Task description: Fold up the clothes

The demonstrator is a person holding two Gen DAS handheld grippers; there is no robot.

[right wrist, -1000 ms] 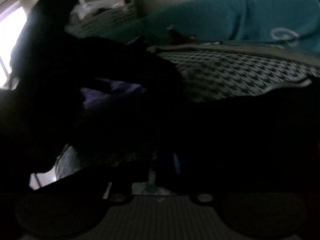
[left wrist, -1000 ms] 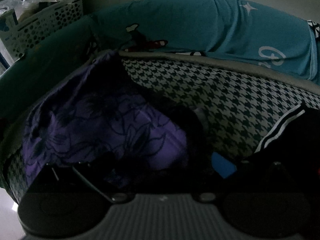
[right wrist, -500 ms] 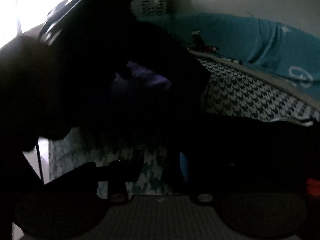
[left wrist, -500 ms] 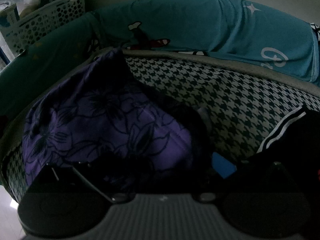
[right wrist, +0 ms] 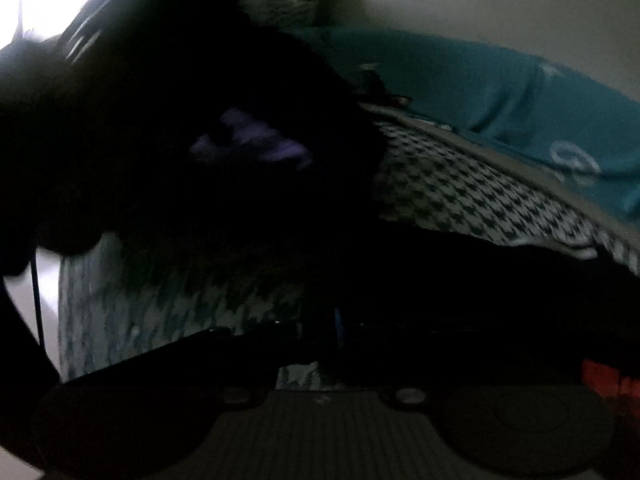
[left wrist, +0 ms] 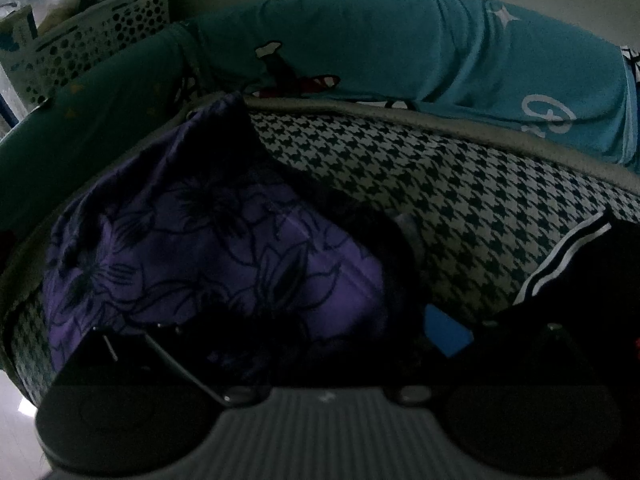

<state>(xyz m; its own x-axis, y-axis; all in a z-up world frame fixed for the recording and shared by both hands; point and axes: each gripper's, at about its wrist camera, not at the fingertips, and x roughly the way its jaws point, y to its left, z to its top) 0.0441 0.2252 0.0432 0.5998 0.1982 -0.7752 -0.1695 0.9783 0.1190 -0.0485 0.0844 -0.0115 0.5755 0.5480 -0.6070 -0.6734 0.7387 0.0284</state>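
Purple floral cloth (left wrist: 208, 256) is bunched on the houndstooth bed cover (left wrist: 460, 200), black garment (left wrist: 592, 272) beside it. Right hand-held gripper (right wrist: 336, 328) just closed, pressed together; too dark to see what's pinched. Left hand-held gripper (left wrist: 328, 340): can't tell.

Garment (left wrist: 208, 248) on mattress (left wrist: 460, 200), basket (left wrist: 100, 44) behind.

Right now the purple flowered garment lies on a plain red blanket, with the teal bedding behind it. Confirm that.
Not quite. The purple flowered garment lies on a black-and-white houndstooth blanket, not a plain red one. The teal bedding is indeed behind it. The left wrist view shows this.
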